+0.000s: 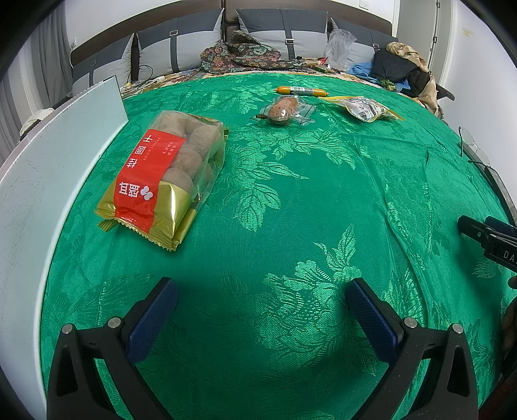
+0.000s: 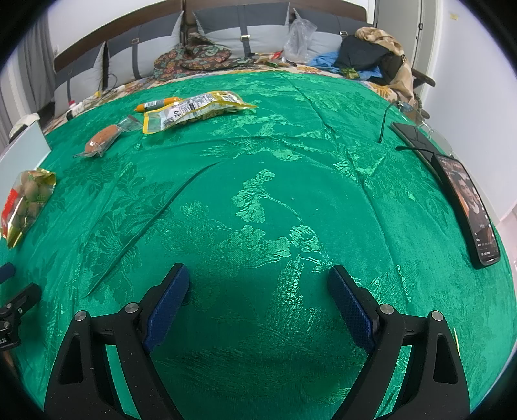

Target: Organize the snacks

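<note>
A green brocade cloth with a woven leaf pattern (image 1: 290,200) covers the worktop. The left gripper (image 1: 261,290) hovers low over bare cloth with its jaws spread wide and nothing between its blue-padded fingers (image 1: 152,323). The right gripper (image 2: 258,278) hangs over the cloth likewise, jaws spread and empty.

The snacks lie scattered across the far half of the cloth. A clear bag of round brown dried longans with a red label and gold ends (image 1: 164,177) rests flat near the left edge, just beside a pale blue-white flat panel (image 1: 58,161) that stands along that side. Further back lies a small clear vacuum pack holding a reddish-brown piece of food (image 1: 284,110). Behind it sits a slim orange sausage stick with a printed label (image 1: 302,91), and to the right of these a yellow-edged pouch with black-and-white print (image 1: 365,110); in the right wrist view the pouch partly hides the sausage stick.

Along the right edge of the worktop lie a dark smartphone with its screen lit (image 2: 468,206), another dark flat device (image 2: 413,135) and a pair of clear-rimmed spectacles (image 2: 416,113). Beyond the worktop, a bed with grey cushions (image 1: 281,29) carries heaped clothing and a clear plastic bag (image 1: 339,45).
</note>
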`<state>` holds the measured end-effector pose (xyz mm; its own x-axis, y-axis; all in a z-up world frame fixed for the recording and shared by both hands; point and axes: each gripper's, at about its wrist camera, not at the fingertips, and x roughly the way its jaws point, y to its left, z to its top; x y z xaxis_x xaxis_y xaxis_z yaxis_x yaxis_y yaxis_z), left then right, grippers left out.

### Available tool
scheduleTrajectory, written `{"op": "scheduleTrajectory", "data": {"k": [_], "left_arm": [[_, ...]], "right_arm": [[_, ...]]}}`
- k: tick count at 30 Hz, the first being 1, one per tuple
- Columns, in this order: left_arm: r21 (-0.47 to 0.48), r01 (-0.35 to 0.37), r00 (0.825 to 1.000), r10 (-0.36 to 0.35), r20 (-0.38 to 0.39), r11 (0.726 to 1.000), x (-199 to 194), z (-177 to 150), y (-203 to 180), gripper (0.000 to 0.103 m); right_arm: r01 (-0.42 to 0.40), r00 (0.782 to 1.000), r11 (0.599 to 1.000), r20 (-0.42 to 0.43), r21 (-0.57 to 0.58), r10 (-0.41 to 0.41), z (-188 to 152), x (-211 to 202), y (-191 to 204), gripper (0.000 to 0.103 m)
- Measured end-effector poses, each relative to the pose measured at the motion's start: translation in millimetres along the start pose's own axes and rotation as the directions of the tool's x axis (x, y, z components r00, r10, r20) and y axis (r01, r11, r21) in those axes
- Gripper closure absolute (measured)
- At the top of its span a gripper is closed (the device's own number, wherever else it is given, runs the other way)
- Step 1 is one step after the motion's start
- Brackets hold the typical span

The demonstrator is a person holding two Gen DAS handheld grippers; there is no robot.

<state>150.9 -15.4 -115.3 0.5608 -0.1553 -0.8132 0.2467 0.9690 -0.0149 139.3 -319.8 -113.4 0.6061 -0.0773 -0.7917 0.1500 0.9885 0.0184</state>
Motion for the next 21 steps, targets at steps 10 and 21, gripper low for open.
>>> {"op": "scheduleTrajectory", "data": {"k": [10, 21], "left_arm": [[-0.024, 0.056, 0.997, -0.057, -0.051, 0.998, -20, -8, 17, 0.000], [0.101, 0.019, 0.997, -0.012, -0.074, 0.995, -21, 73, 55, 0.000]], "right_arm": [[0.001, 1.000, 1.000, 0.000, 0.001, -0.001, 0, 0, 0, 0.012], [0.002, 1.000, 1.000, 0.000, 0.002, -0.002, 0, 0, 0, 0.012]]}}
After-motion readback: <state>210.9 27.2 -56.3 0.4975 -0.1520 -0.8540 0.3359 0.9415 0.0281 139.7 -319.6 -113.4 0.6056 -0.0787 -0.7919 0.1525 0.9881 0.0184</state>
